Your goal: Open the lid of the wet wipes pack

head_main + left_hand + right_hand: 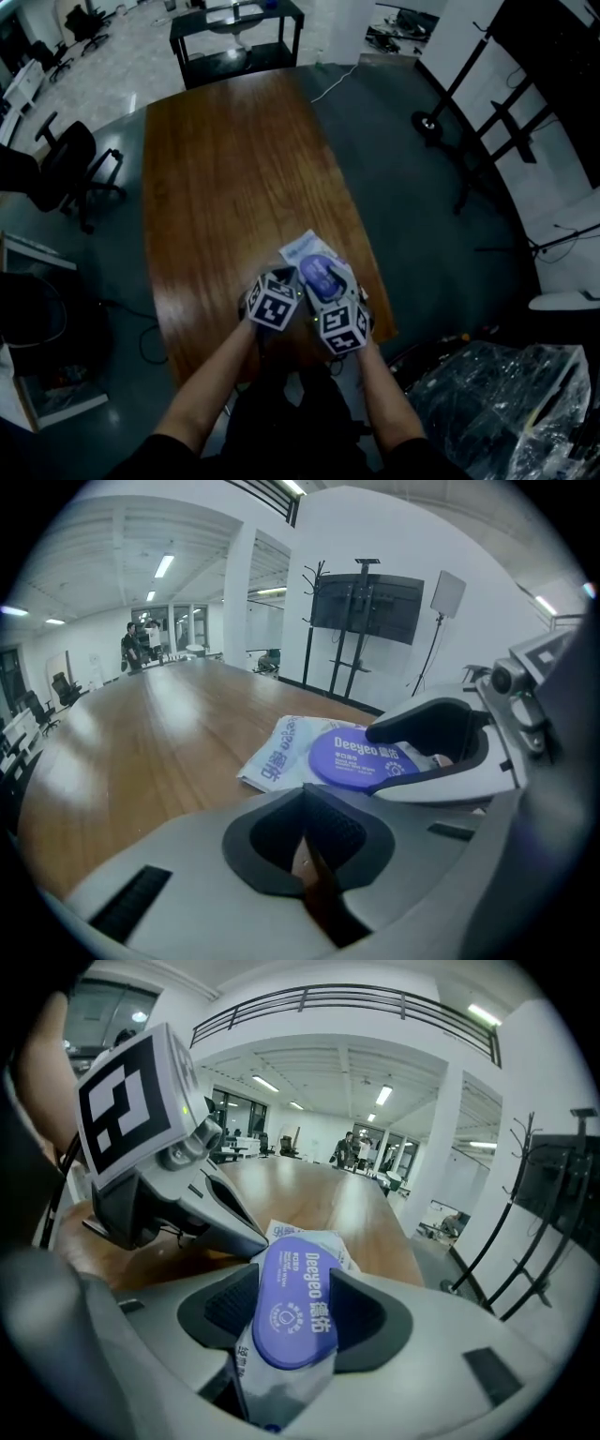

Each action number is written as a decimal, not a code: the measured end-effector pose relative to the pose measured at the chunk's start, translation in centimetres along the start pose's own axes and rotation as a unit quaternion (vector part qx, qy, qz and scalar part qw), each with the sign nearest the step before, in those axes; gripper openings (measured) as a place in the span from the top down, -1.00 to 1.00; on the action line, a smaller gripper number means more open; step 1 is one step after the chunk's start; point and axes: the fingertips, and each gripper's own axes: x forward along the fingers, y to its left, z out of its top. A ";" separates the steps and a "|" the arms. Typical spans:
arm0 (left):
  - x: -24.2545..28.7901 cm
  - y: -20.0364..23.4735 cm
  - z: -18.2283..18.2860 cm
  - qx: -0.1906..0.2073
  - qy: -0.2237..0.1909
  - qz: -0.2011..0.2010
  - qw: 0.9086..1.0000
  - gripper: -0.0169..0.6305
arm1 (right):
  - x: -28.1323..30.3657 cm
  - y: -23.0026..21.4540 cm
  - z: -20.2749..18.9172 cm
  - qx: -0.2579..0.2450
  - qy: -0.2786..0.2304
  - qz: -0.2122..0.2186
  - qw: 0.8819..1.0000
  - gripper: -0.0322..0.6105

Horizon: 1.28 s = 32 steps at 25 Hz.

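Observation:
The wet wipes pack (302, 249) is white with a round purple lid (322, 275), which is down flat. It lies on the wooden table (225, 169) close to the near edge. My right gripper (326, 286) sits over it, and in the right gripper view the lid (295, 1302) lies between the two dark pads, which stand wide on either side of it. My left gripper (289, 277) is just left of the pack with its pads together and nothing between them. From the left gripper view the pack (281, 752) lies ahead with the right gripper (441, 752) over its lid.
The near table edge is right behind both grippers. An office chair (70, 169) stands left of the table, a black cart (239, 33) beyond its far end, and stand bases (469, 141) to the right. A clear plastic-wrapped bundle (497, 403) lies on the floor at the lower right.

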 end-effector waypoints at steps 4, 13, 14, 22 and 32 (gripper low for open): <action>0.4 0.1 -0.4 -0.004 0.018 -0.004 1.000 0.93 | 0.2 -0.3 -0.3 0.054 0.011 0.042 0.998 0.16; 0.6 0.2 -0.5 -0.008 0.026 -0.001 1.000 0.93 | 0.3 -0.9 -0.3 0.106 0.005 0.100 0.989 0.18; 0.5 0.2 -0.5 -0.010 0.027 0.000 1.000 0.93 | 0.3 -1.0 -0.3 0.109 0.004 0.105 0.989 0.18; 0.4 0.2 -0.3 -0.019 0.029 0.007 0.999 0.93 | 0.1 -1.7 -0.1 0.162 0.008 0.158 0.974 0.18; 0.5 -0.2 -0.2 -0.041 0.030 0.003 0.999 0.93 | -2.5 -3.5 2.9 0.094 -0.035 0.140 0.985 0.45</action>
